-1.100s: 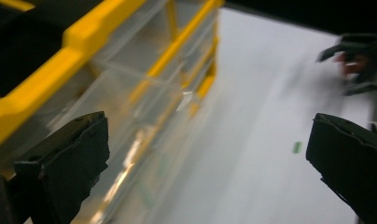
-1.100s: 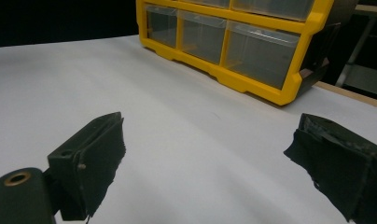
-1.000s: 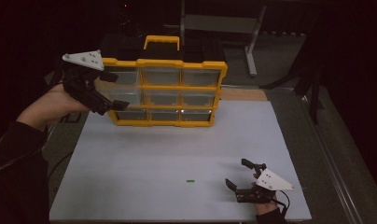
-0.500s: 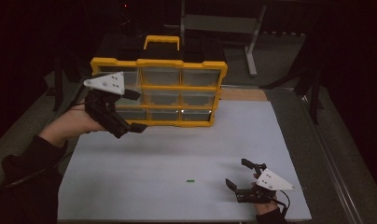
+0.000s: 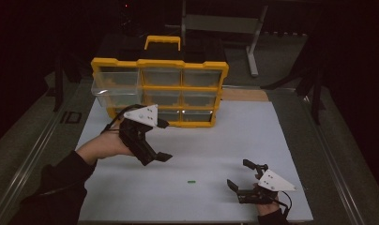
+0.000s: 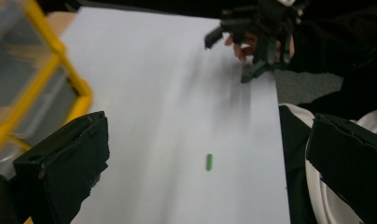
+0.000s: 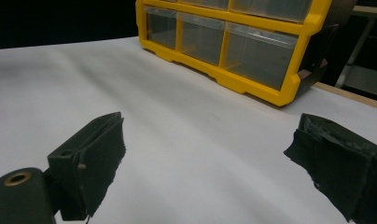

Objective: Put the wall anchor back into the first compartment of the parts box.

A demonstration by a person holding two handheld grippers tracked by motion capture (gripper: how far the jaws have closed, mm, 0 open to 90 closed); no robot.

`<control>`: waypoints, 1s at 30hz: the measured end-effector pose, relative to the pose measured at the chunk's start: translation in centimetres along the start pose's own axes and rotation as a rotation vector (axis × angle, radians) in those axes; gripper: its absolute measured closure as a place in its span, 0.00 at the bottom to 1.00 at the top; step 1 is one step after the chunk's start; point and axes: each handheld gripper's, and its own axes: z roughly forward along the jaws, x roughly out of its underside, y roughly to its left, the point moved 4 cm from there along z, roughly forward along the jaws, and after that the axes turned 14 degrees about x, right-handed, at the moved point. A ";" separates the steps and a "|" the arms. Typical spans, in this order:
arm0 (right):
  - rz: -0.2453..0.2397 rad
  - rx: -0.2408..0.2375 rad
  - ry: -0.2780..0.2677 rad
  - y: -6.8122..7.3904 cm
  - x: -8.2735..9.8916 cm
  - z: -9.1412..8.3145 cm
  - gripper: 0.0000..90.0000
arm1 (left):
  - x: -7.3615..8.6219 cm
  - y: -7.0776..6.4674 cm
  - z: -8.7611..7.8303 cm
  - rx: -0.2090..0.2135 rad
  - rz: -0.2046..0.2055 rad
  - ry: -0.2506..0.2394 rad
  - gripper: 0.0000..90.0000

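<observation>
Lying flat, the green piece [image 5: 192,182] runs left-right across the sheet [image 5: 225,154].

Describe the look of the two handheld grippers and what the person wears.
Both the left gripper and the right gripper are black, two-jawed, each topped by a grey three-cornered plate. A dark cable trails from the left one. The person's long sleeve is dark.

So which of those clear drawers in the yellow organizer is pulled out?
The top-left drawer of the yellow organizer: in the high view it juts forward past the frame, while the other clear drawers sit flush. The left gripper is nearest it.
</observation>
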 end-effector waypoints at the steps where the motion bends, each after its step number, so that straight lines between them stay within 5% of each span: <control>1: 0.000 0.001 0.000 0.0 0.0 0.0 0.10 | 0.2 -0.2 0.5 0.011 -0.004 -0.002 0.00; 10: -0.002 0.002 0.005 0.1 0.0 0.0 0.10 | 2.1 -1.0 4.5 0.085 -0.004 -0.027 0.00; 30: -0.005 -0.001 0.004 0.1 0.0 0.0 0.10 | 7.0 -0.5 11.7 0.099 -0.096 -0.034 0.00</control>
